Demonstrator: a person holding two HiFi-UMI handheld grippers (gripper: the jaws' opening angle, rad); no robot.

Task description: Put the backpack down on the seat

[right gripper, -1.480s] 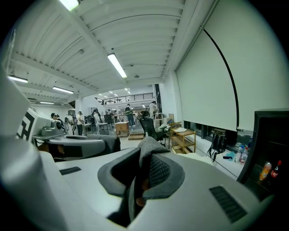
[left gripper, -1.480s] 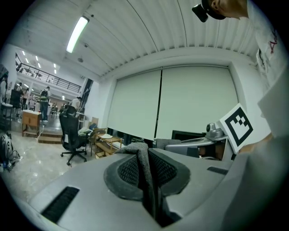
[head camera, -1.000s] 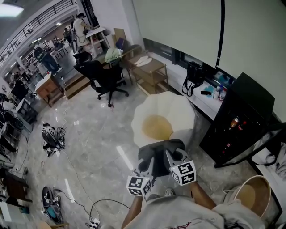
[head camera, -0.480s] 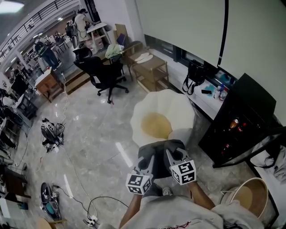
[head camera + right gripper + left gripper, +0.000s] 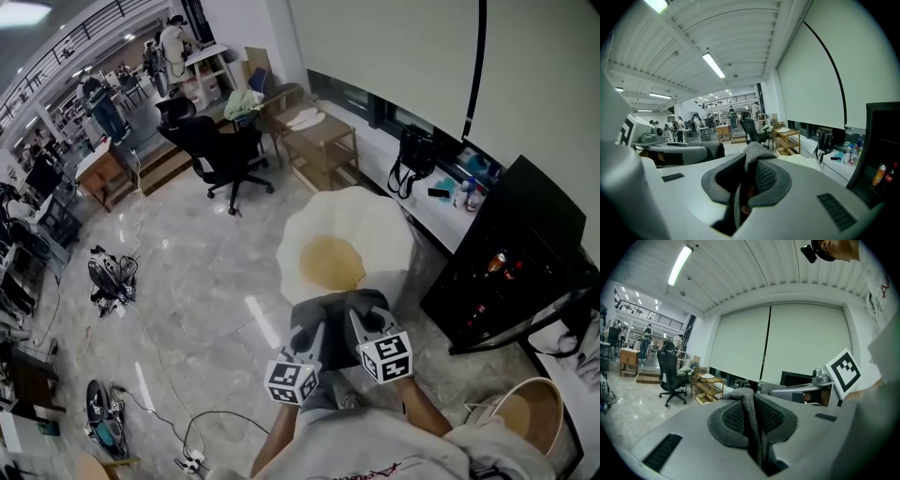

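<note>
- The left gripper [image 5: 750, 411] is pinching a fold of grey fabric. Its pads are closed against the cloth from both sides, with no gap showing.
- That fabric belongs to the backpack [image 5: 335, 317], a dark grey bundle held up in the air between the two grippers, close to the person's body. It has not yet been set down on anything.
- The held top edge of the backpack runs across from one gripper to the other, and the rest of it sags below. I cannot tell its full length from here.
- The seat [image 5: 330, 264] is the tan cushion of a cream shell-shaped chair [image 5: 380, 220]. It lies directly ahead of the backpack, just beyond it and lower, so I judge the move to be forward and down.
- The right gripper [image 5: 749, 176] is also clamped on a grey fold of the backpack. In the head view it sits slightly further forward than the left one, so it is a little nearer the seat.
- Each gripper's cube carries only black-and-white square markers, no words.
- The bottles and cans in the black cabinet [image 5: 511, 248] on the right are too small for their labels to be read.
</note>
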